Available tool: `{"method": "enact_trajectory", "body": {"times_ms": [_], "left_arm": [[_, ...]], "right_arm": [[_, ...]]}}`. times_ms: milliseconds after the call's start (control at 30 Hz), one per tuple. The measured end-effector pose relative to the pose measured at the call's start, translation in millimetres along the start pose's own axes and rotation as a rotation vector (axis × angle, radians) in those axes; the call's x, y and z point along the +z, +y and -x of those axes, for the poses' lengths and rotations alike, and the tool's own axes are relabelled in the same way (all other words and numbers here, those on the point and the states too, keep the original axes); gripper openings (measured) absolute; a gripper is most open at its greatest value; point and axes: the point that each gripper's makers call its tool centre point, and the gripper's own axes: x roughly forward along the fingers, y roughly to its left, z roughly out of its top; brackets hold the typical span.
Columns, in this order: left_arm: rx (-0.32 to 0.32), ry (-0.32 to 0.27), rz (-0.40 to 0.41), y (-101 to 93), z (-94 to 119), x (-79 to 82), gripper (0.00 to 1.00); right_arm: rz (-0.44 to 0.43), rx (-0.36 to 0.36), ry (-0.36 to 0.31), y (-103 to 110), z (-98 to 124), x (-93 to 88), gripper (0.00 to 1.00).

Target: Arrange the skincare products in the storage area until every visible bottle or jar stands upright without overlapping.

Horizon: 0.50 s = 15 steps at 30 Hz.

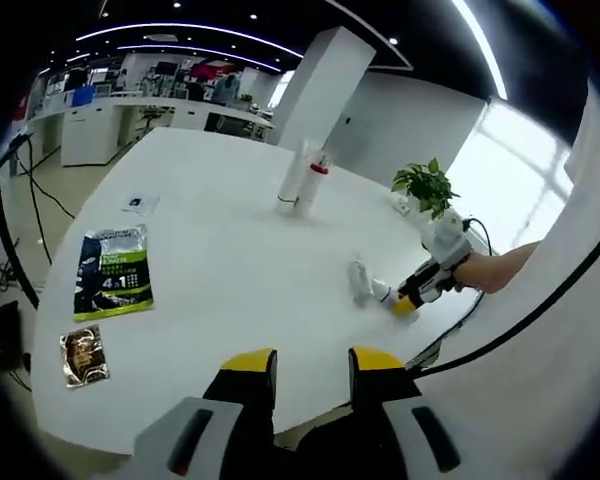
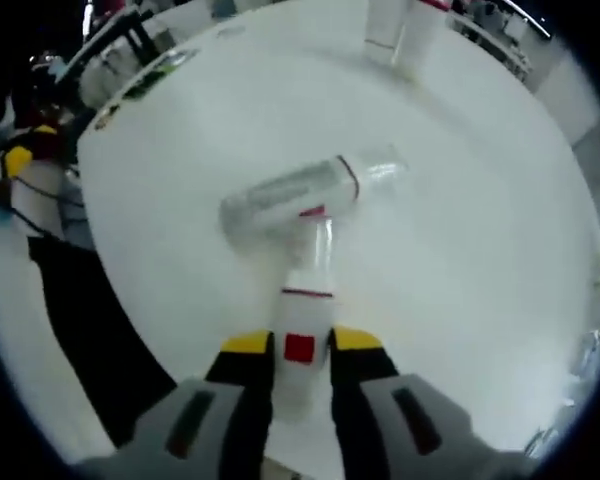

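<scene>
- Left gripper view: the left gripper [image 1: 312, 362], with yellow-tipped jaws spread apart and nothing between them, is held over the near edge of the round white table [image 1: 220, 210].
- Two tall white bottles [image 1: 304, 178], one with a red band, are seen standing upright and touching at the far side of the table.
- A dark green printed pouch [image 1: 113, 271] and a small brown foil sachet [image 1: 83, 355] are laid flat near the left edge, well apart from the bottles.
- A leafy green potted plant [image 1: 427, 187] is seen at the far right.
- The right gripper [image 1: 404, 298] is seen at the right edge of the table, held by a person's hand [image 1: 485, 270], beside a lying clear bottle [image 1: 359, 281].
- Right gripper view: a slim white tube with a red square label [image 2: 300, 345] is pinched between the jaws of the right gripper [image 2: 300, 345].
- The tube's far end is touching a clear bottle with a red ring [image 2: 310, 192], which is lying on its side on the table.
</scene>
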Motion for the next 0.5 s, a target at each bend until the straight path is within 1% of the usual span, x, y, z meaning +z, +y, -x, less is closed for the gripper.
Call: {"method": "enact_trajectory", "body": {"times_ms": [67, 133, 167, 233, 267, 367, 400, 433, 467, 500], "left_arm": [[-0.009, 0.001, 0.001, -2.4, -2, 1.2, 0.29], [-0.032, 0.013, -0.006, -7.1, -5, 0.1, 0.29], [-0.047, 0.033, -0.024, -10.1, -8, -2.2, 0.29], [-0.063, 0.061, -0.056, -13.3, -14, -2.9, 0.29], [-0.068, 0.058, -0.067, -14.7, -16, 0.5, 0.29], [-0.089, 0.043, -0.078, -19.3, -23, 15.4, 0.29], [-0.107, 0.040, -0.090, -22.6, -26, 18.5, 0.29], [-0.117, 0.041, -0.097, -25.0, -28, 19.4, 0.29], [-0.134, 0.047, -0.108, -29.0, -31, 19.3, 0.29], [-0.158, 0.056, -0.126, -34.1, -34, 18.7, 0.29]], "right_arm": [[-0.011, 0.000, -0.017, -1, 1, 1.7, 0.18], [-0.070, 0.009, -0.055, -1, 2, 4.0, 0.17], [-0.106, 0.017, -0.081, -1, 3, 5.7, 0.17], [-0.150, 0.040, -0.125, 1, 7, 8.8, 0.17], [-0.151, 0.035, -0.120, 0, 8, 7.2, 0.17], [-0.159, 0.031, -0.144, -3, 15, 7.8, 0.17], [-0.210, 0.059, -0.189, -1, 21, 14.6, 0.17], [-0.226, 0.082, -0.207, 2, 23, 18.2, 0.17], [-0.246, 0.086, -0.245, 1, 29, 24.7, 0.17], [-0.231, 0.086, -0.257, 1, 34, 27.7, 0.17]]}}
